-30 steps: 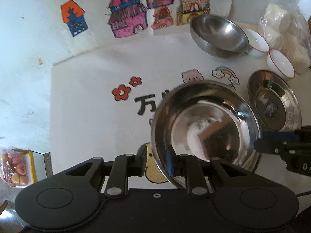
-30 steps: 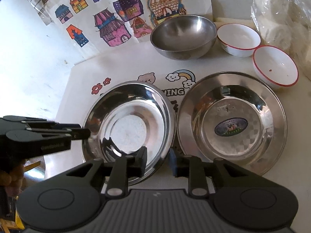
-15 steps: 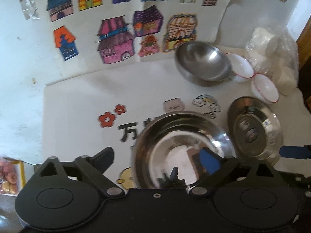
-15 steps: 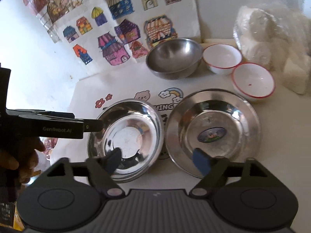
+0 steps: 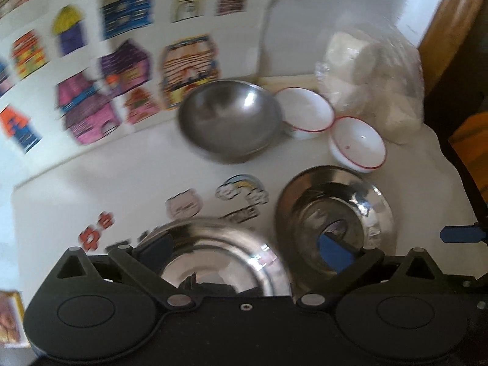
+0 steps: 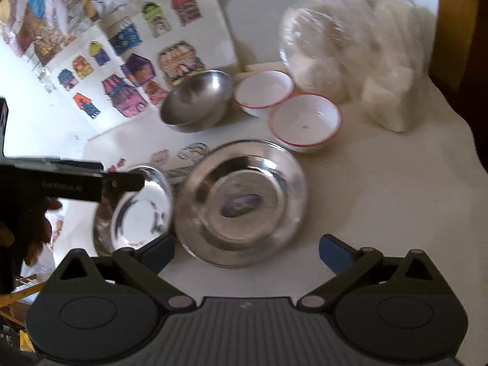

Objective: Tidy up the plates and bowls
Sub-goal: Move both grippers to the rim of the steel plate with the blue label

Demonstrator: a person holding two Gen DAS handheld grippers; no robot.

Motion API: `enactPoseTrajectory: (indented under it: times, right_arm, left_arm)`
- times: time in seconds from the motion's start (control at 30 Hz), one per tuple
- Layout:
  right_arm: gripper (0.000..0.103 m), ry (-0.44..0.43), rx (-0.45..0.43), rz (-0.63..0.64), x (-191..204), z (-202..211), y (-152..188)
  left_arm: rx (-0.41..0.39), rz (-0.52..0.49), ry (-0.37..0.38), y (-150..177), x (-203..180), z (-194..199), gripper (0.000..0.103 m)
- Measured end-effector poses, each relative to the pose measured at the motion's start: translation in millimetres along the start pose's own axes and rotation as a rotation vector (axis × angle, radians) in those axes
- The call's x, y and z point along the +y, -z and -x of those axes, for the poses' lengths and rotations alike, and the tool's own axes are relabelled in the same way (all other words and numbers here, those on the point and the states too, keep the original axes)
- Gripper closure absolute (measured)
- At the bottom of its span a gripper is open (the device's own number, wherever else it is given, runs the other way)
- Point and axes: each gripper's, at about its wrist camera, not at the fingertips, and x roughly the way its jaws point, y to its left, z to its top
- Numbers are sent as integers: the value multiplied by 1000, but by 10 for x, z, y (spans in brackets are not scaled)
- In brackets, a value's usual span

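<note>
A white cloth-covered table (image 6: 396,201) fills the frame, coloured house drawings (image 6: 128,70) at upper left, brown wooden furniture (image 5: 451,27) at upper right.

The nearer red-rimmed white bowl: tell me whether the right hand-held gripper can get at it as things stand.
Probably yes. The right hand-held gripper is open and empty, and the nearer red-rimmed white bowl sits uncovered beyond the stickered steel plate, so reaching over that low plate should do it.

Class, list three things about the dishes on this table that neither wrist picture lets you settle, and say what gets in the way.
- Left wrist view: the near rim of the left steel plate is hidden by the left gripper body.
- Right wrist view: the label in the right steel plate is too blurred to read.
- Right wrist view: the left steel plate's far left edge sits behind the left gripper.
</note>
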Motion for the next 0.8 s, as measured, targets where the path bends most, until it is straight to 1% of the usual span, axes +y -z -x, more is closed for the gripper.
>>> enactPoseTrajectory:
  times: [0.1, 0.27, 0.37, 0.53, 0.7, 0.8]
  right_arm:
    - [0, 12, 29, -2, -138, -44, 22]
    - [0, 4, 64, 7, -285, -122, 57]
    - [0, -10, 87, 22, -330, -177, 69]
    - [0, -26, 105, 35, -375, -260, 80]
    - [1, -49, 102, 26, -408, -337, 61]
    - [5, -72, 106, 31, -410, -376, 33]
  left_arm:
    - [-6, -58, 20, -110, -133, -119, 1]
    - [18, -146, 44, -266, -298, -332, 1]
    - [43, -209, 26, -336, -399, -470, 1]
    - [104, -283, 4, -374, -498, -665, 1]
    - [159, -315, -19, -370, -535, -789, 1]
    - [170, -321, -40, -371, -560, -816, 1]
